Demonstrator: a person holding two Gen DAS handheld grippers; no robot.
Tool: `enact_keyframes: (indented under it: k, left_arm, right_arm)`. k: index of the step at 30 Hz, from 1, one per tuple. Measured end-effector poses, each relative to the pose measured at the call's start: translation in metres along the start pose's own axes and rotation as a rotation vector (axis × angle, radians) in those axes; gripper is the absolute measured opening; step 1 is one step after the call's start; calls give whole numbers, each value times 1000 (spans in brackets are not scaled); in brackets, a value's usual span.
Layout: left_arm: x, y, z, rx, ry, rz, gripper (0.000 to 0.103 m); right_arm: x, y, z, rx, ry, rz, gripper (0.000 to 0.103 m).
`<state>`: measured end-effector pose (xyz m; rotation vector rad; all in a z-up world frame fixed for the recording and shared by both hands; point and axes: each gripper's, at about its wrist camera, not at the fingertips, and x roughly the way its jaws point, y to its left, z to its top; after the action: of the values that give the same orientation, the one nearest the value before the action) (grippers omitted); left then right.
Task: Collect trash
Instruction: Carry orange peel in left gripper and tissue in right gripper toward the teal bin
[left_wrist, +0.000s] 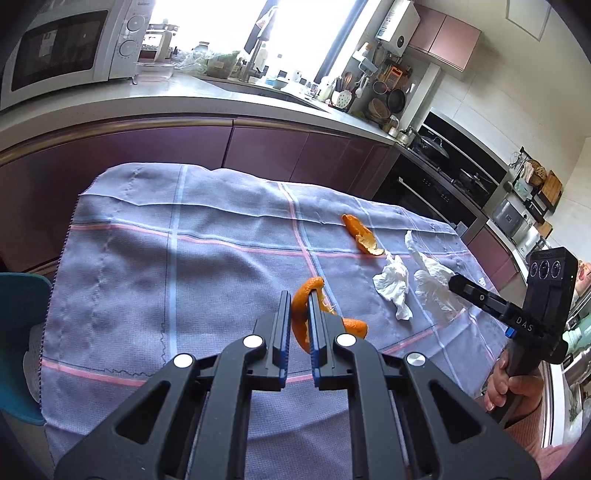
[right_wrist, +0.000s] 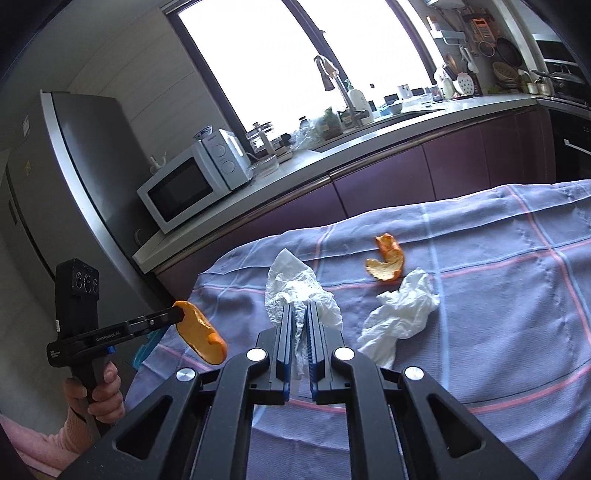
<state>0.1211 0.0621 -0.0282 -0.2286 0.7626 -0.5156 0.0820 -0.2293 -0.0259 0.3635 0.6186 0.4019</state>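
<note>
My left gripper (left_wrist: 298, 295) is shut on a curled orange peel (left_wrist: 301, 314), lifted above the blue checked cloth (left_wrist: 184, 266); the right wrist view shows the same peel (right_wrist: 201, 332) hanging from the left gripper (right_wrist: 179, 315). My right gripper (right_wrist: 299, 306) is shut on a crumpled white tissue (right_wrist: 295, 288), also seen raised in the left wrist view as the tissue (left_wrist: 432, 284) at the right gripper (left_wrist: 452, 282). A second orange peel (left_wrist: 360, 234) (right_wrist: 388, 258) and a second crumpled tissue (left_wrist: 393, 286) (right_wrist: 400, 314) lie on the cloth.
The cloth covers a table (left_wrist: 110, 332) beside purple cabinets (left_wrist: 266, 147) under a counter with a microwave (left_wrist: 66, 48) (right_wrist: 188, 184) and a sink tap (right_wrist: 332, 81). A fridge (right_wrist: 55, 177) stands left, an oven (left_wrist: 436, 188) right. A teal chair (left_wrist: 22, 332) sits at the table's left.
</note>
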Motion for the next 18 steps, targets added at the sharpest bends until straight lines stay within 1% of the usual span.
enact_keyframes:
  k: [11, 18]
  left_arm:
    - [-46, 28, -5, -30, -52, 74, 9]
    - [-70, 44, -9, -51, -76, 114, 9]
  right_arm:
    - [47, 50, -4, -60, 84, 127, 7]
    - [64, 74, -6, -93, 122, 172, 7]
